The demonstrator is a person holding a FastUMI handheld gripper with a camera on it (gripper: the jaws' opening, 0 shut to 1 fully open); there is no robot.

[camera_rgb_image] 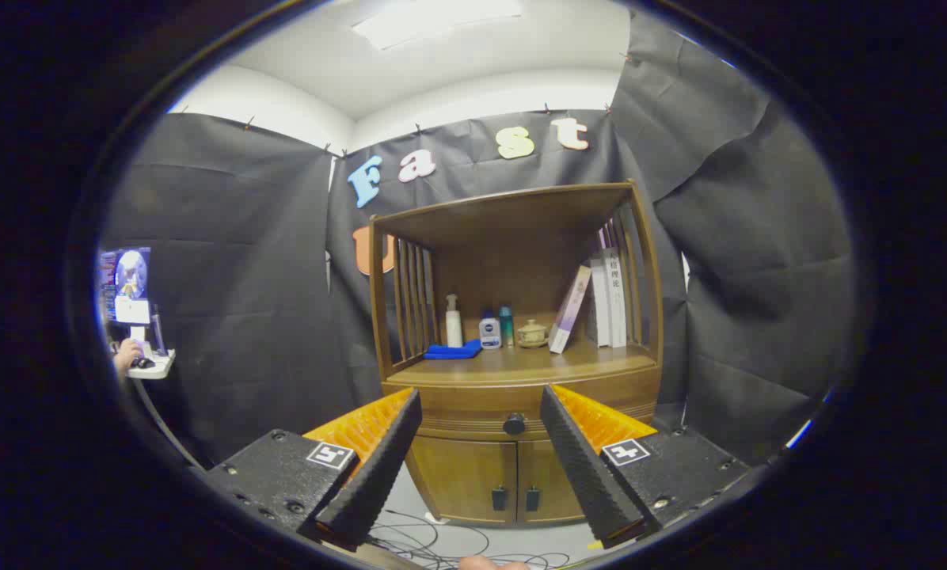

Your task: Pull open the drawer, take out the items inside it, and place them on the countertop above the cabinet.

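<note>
Tool (pixel 481 408) spread wide at the bottom centre of the frame, pinching nothing, both fingers (pixel 378 467) well apart from the wooden cabinet (pixel 513 356) standing mid-frame against the black cloth wall (pixel 236 277); drawer (pixel 473 419) shut, seen between the fingers in the lower centre, its dark round knob (pixel 514 424) in the gap nearer the right finger; contents of the drawer hidden; below the drawer, two closed cabinet doors (pixel 489 479) with small dark pulls side by side; above it, the bench (pixel 537 364) inside the open shelf bay, carrying from left to right a folded blue cloth (pixel 451 351), a white pump bottle (pixel 453 321), a small white bottle with a blue cap (pixel 489 330), a slim teal bottle (pixel 506 324), a small lidded ceramic pot (pixel 532 333), a book leaning rightward (pixel 568 310), and upright white books (pixel 608 301) against the right slats; at the left middle of the frame, a monitor (pixel 125 285) on a small white stand, a person's hand (pixel 127 354) resting by a mouse; tangled cables (pixel 434 542) on the pale floor at the bottom centre.
</note>
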